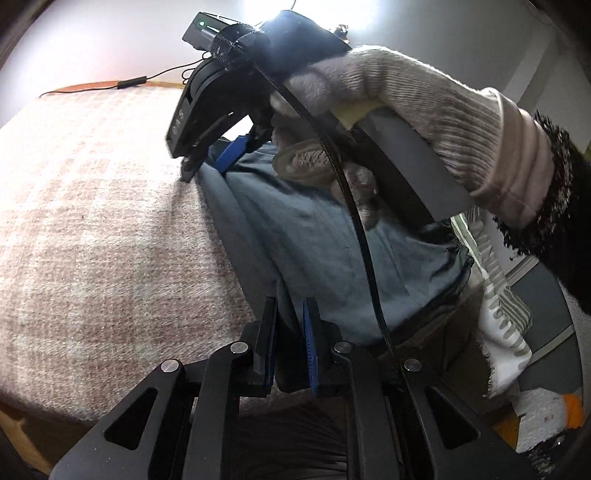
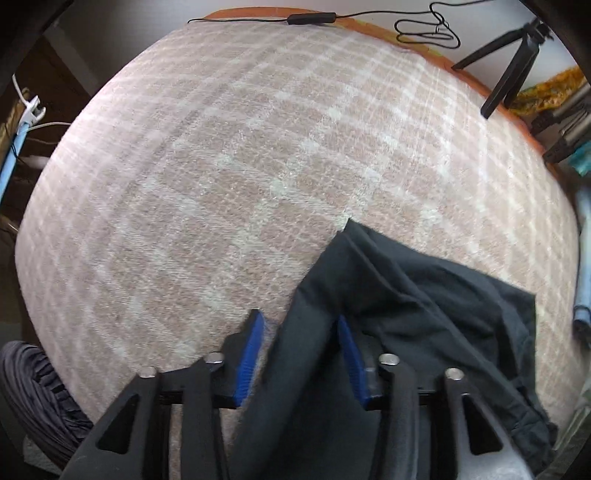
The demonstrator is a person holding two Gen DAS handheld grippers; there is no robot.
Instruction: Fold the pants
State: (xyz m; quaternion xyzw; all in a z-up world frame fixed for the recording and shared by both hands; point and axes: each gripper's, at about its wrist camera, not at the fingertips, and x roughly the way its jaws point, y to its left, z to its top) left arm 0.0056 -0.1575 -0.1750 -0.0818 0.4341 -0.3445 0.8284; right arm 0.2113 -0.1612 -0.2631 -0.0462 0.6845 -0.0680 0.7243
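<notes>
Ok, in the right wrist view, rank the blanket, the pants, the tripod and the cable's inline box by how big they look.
Largest to smallest:
1. blanket
2. pants, though nearness to the camera inflates them
3. tripod
4. inline box

Pink plaid blanket (image 2: 258,166) over table, tripod (image 2: 513,70), bright backlight

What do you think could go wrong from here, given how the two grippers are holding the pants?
1. The right gripper is open, with a ridge of the pants only lying between its fingers; lifting now would probably leave that side behind.
2. The left gripper is clamped on just an edge of the fabric, so a firm pull might slip it free.
3. The pants lie bunched and creased on the plaid blanket, so a fold made now would likely trap wrinkles.
</notes>
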